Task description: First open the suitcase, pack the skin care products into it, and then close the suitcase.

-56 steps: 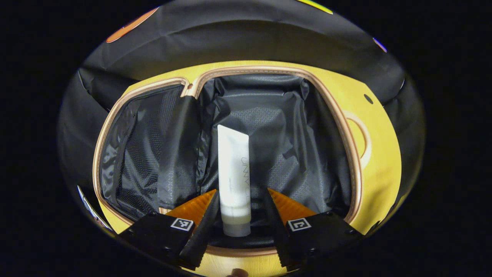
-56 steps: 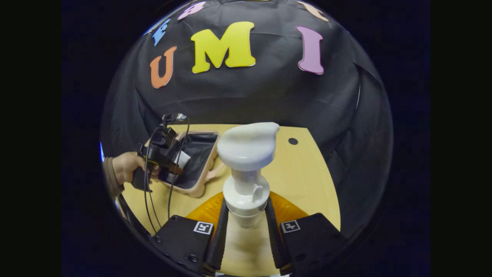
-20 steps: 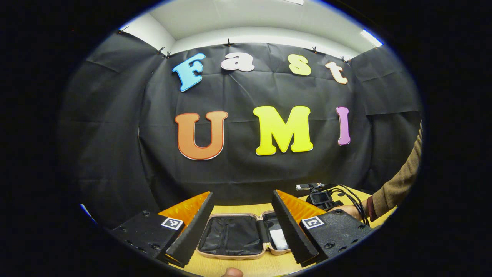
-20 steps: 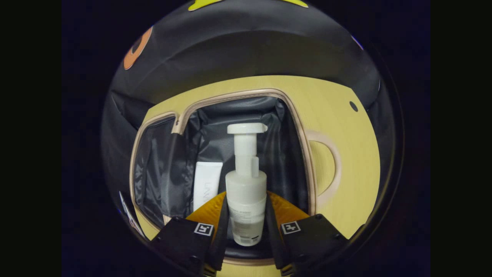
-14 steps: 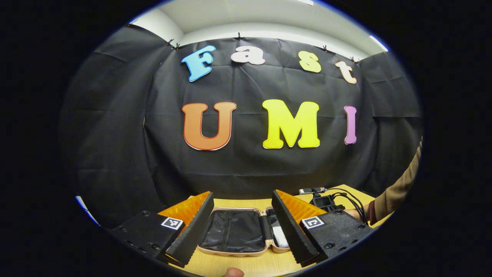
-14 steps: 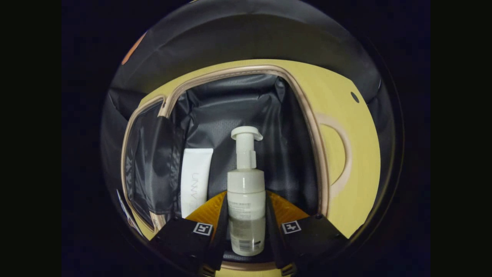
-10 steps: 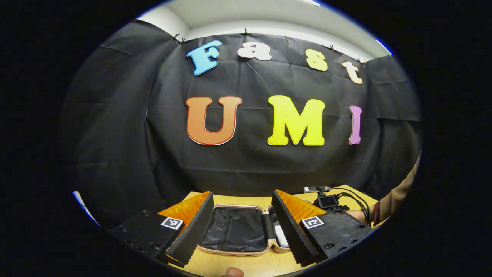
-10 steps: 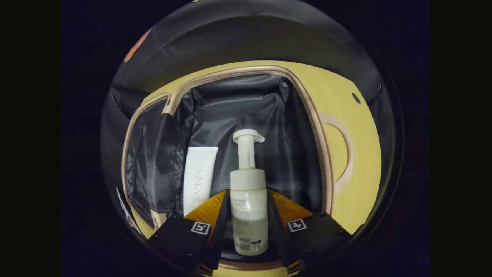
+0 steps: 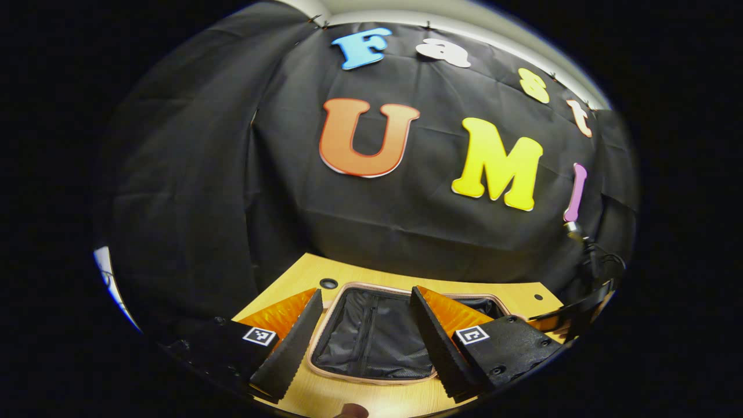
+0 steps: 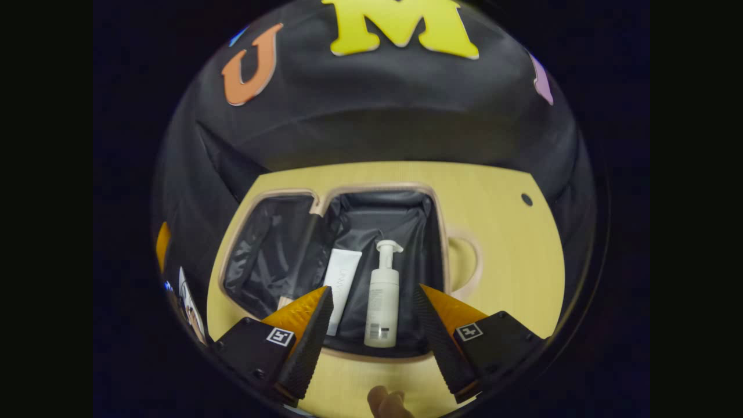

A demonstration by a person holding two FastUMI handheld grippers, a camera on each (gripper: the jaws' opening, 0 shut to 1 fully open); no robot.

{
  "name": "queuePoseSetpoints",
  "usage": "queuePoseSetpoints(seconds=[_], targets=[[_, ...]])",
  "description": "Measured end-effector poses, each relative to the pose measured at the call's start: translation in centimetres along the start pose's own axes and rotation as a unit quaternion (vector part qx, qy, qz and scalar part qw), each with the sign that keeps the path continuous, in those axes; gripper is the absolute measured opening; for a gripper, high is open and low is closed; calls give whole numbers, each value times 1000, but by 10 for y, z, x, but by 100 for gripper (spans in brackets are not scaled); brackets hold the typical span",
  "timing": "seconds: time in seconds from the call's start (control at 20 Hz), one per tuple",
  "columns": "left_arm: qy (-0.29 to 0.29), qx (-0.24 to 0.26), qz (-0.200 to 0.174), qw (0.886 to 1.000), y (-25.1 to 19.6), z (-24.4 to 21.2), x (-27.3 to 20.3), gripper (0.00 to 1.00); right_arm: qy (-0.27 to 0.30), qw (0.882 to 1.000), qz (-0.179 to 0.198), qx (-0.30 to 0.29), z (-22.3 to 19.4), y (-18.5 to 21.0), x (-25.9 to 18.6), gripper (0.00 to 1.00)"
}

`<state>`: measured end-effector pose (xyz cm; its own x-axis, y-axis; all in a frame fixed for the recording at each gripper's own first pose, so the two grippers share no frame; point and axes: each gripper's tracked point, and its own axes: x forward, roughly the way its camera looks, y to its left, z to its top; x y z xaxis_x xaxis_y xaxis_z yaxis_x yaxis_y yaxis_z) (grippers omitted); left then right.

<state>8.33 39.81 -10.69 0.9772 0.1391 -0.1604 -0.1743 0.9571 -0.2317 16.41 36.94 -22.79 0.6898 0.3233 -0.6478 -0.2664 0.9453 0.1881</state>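
Note:
The suitcase (image 10: pixel 439 244) lies open on the wooden table (image 10: pixel 511 261), both halves lined in black. In its right half a white tube (image 10: pixel 342 278) and a white pump bottle (image 10: pixel 383 296) lie side by side, pump end away from me. My right gripper (image 10: pixel 373 295) is open, drawn back over the case's near rim, touching nothing. My left gripper (image 9: pixel 365 295) is also open and empty, held low in front of the case's mesh-lined lid half (image 9: pixel 371 342). Part of the other gripper (image 9: pixel 560 316) shows at the right edge of the left gripper view.
The case's handle (image 10: pixel 471 261) rests flat on the table to its right. Small holes (image 10: pixel 526 199) (image 9: pixel 328 283) mark the tabletop. The booth's black cloth wall rises right behind the table. Cables (image 9: pixel 592 255) hang at the right. A person's fingertip (image 10: pixel 389 400) shows at the bottom.
My right gripper opened, let go of the pump bottle beside the tube, and pulled back. My left gripper moved nearer the lid half and turned left.

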Motion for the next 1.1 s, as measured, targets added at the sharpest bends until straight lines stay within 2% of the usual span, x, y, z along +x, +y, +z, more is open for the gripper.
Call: queuePoseSetpoints(seconds=[0.05, 0.15, 0.2, 0.25, 0.3, 0.35, 0.4, 0.45, 0.5, 0.55, 0.65, 0.8, 0.95, 1.0, 1.05, 1.1], targets=[[7, -22, 0, 1000, 8, -6, 7, 96, -10, 1000, 4, -8, -1, -3, -20, 82], [15, -65, 3, 998, 29, -19, 18, 98, -30, 999, -1, -21, -7, -19, -60, 78], [23, -82, 10, 996, 41, -27, 25, 98, -42, 999, -14, -27, -10, -32, -78, 82], [32, -101, 8, 994, 47, -37, 27, 98, -58, 997, -29, -33, -11, -46, -97, 78], [41, -123, 13, 991, 56, -46, 31, 98, -70, 996, -47, -40, -14, -58, -114, 82], [50, -154, 14, 987, 65, -53, 35, 98, -84, 993, -64, -48, -16, -72, -134, 82], [62, -192, 6, 979, 68, -62, 41, 98, -105, 990, -81, -51, -15, -80, -152, 77], [75, -238, -1, 968, 71, -67, 46, 98, -123, 987, -90, -45, -13, -86, -169, 82], [83, -284, -5, 955, 74, -74, 51, 98, -134, 987, -87, -34, -16, -85, -183, 82], [96, -317, 8, 944, 82, -82, 55, 98, -140, 986, -89, -24, -20, -87, -195, 82], [110, -360, 41, 925, 109, -107, 62, 98, -148, 982, -111, -17, -28, -107, -207, 81], [121, -427, 60, 894, 121, -131, 72, 97, -142, 980, -140, 11, -38, -131, -222, 80], [137, -464, 66, 873, 126, -154, 82, 100, -141, 977, -155, 42, -48, -150, -233, 80], [138, -477, 62, 866, 127, -157, 88, 95, -137, 976, -160, 48, -54, -154, -235, 80], [133, -491, 59, 859, 126, -157, 96, 100, -134, 976, -164, 53, -58, -158, -238, 80], [131, -503, 60, 852, 125, -155, 101, 84, -131, 976, -165, 56, -62, -161, -239, 80]])
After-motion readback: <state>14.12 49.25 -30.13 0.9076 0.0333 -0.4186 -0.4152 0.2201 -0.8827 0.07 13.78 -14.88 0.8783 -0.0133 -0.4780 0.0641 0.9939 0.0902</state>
